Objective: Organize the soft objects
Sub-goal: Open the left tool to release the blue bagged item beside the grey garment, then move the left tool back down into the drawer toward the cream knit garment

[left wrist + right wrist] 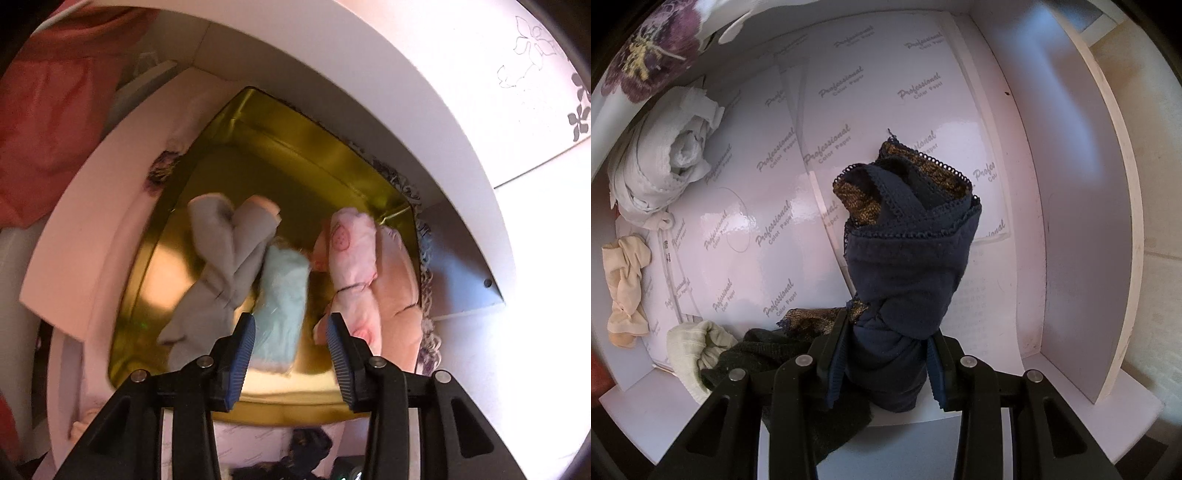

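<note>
the left gripper (290,334) hangs over a shiny gold metal tin (295,147) set inside a white drawer (92,192); its jaws stand apart and grip nothing, with a pale blue fuzzy rolled cloth (282,302) lying in the tin just below the gap between them. against that blue roll's left side lies a grey rolled sock pair (221,258), touching it. to its right, across a bare strip of gold floor, a pink printed fabric bundle (354,266) presses against the tin's right wall. the far half of the tin floor is bare up to the back rim.

the right gripper (886,354) has its jaws closed on a navy lace-trimmed rolled garment (908,258), held upright above a white paper-lined drawer floor (849,92). a white rolled cloth (665,158), a beige knotted stocking (626,280) and a cream ribbed sock (694,350) hug the drawer's left edge.
</note>
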The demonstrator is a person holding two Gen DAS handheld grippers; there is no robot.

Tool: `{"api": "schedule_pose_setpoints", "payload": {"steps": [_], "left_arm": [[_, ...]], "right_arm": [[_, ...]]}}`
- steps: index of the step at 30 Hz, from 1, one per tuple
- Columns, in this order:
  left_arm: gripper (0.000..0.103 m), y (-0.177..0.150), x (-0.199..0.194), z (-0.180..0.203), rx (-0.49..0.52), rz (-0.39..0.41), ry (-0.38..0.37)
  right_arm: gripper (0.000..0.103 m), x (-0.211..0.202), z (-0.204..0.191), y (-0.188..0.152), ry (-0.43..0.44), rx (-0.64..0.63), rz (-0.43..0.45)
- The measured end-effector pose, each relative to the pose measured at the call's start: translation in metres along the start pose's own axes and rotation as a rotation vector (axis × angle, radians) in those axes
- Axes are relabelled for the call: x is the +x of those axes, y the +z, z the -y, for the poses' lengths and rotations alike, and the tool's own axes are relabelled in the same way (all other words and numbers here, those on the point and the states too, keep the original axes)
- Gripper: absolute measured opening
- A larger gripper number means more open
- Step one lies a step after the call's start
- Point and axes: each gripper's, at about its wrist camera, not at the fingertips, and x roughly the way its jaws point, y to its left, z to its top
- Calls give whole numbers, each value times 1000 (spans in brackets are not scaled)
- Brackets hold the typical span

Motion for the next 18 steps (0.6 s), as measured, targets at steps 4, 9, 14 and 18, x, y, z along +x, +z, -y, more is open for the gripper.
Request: {"api": "schedule_pose_setpoints", "payload": {"steps": [4,9,14,18], "left_arm": [[40,-13,-7,-10,8,-5,20],[40,-33,-20,-21,35,-4,45],[40,-53,-44,-21,103,34,74],[40,-64,-57,-21,145,65,92]], "right_arm": [[38,0,-2,0,-5,-6,2],[38,-1,-5,-1,-10,-10,2],[38,0,-7,-1,-14,-16,3],[38,0,-10,-2,-20,-24,6]]}}
